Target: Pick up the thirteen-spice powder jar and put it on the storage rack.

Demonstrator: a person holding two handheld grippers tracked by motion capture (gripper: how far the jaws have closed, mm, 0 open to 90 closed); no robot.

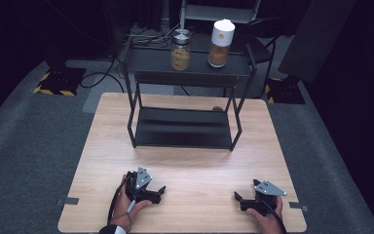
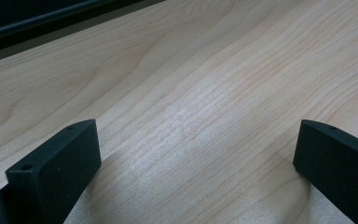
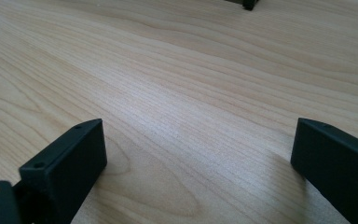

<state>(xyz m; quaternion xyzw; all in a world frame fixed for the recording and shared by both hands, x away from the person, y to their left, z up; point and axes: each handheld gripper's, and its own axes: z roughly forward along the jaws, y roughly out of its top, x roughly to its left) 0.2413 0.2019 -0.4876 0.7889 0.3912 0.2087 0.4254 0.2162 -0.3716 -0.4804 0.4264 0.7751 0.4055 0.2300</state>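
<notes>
Two jars sit on the top shelf of the black metal rack [image 1: 185, 127]: a glass jar [image 1: 180, 50] with a metal lid, and a taller white-capped jar [image 1: 221, 43], both part-filled with brown powder. From above they look rigid, smooth and breakable; I'd grip each around its straight body, below the lid. The left gripper [image 1: 160, 191] and right gripper [image 1: 237, 197] rest near the wooden table's [image 1: 195, 170] front edge, well apart from the rack.

In the left gripper view the jaws stand wide over bare, pale grain.

The right gripper view has wide jaws too, holding nothing.
</notes>
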